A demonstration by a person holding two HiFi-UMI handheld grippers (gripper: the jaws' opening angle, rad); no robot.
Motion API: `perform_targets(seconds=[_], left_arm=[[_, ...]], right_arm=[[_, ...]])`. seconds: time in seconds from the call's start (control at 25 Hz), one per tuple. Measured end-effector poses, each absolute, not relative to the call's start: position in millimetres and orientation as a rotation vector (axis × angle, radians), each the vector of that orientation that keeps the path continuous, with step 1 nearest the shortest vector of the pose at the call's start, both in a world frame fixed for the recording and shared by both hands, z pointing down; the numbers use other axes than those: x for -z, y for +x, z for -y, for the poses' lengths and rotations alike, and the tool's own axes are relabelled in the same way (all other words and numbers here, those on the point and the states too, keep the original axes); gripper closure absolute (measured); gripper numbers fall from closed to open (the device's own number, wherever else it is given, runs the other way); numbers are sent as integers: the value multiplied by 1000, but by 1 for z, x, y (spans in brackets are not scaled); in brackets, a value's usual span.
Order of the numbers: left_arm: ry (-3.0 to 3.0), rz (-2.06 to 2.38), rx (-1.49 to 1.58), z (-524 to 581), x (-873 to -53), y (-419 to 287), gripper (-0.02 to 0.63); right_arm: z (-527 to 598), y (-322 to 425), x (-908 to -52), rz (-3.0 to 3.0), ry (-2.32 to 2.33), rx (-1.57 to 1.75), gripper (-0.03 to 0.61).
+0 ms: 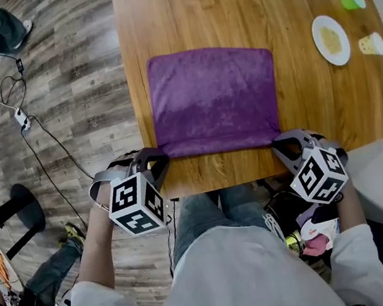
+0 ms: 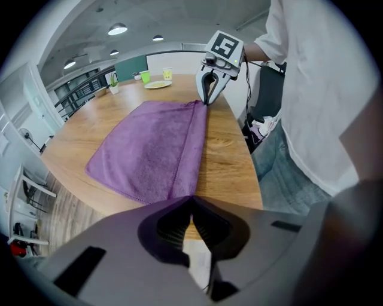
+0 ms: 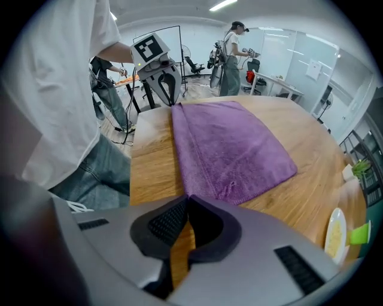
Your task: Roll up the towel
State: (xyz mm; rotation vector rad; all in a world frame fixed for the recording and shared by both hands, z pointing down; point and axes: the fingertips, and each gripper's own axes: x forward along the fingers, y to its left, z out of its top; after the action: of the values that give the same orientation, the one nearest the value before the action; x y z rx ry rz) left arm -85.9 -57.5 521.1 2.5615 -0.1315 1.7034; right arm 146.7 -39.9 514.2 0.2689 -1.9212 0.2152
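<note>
Brightness: was bright, even.
Source: ceiling lights point(image 2: 117, 28) overhead.
Shadows: soft, thin under towel point(image 1: 213, 99) edge.
Glare: mild sheen on table point(image 1: 178, 15).
Distortion: gripper views were fisheye, corners black.
Focus: left gripper point(image 2: 191, 200), right gripper point(image 3: 187, 200) bodies soft up close.

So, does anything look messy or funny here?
Nothing stands out. The towel lies flat and straight on the table, with the left tool and right tool each pinching a near corner.
</note>
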Motion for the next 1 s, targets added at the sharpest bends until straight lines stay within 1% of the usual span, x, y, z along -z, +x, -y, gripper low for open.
perform_targets(seconds=[0.16, 0.48, 1.0], left_arm=[[2546, 143, -1671, 59, -514, -88, 598], [2546, 197, -1645, 100, -505, -90, 598], [2539, 184, -1673, 128, -522, -88, 595]], right_arm=[[41, 146, -501, 1939, 297, -245, 569], [79, 151, -487, 1949, 357, -258, 569], [105, 155, -510, 1900, 374, -287, 565]])
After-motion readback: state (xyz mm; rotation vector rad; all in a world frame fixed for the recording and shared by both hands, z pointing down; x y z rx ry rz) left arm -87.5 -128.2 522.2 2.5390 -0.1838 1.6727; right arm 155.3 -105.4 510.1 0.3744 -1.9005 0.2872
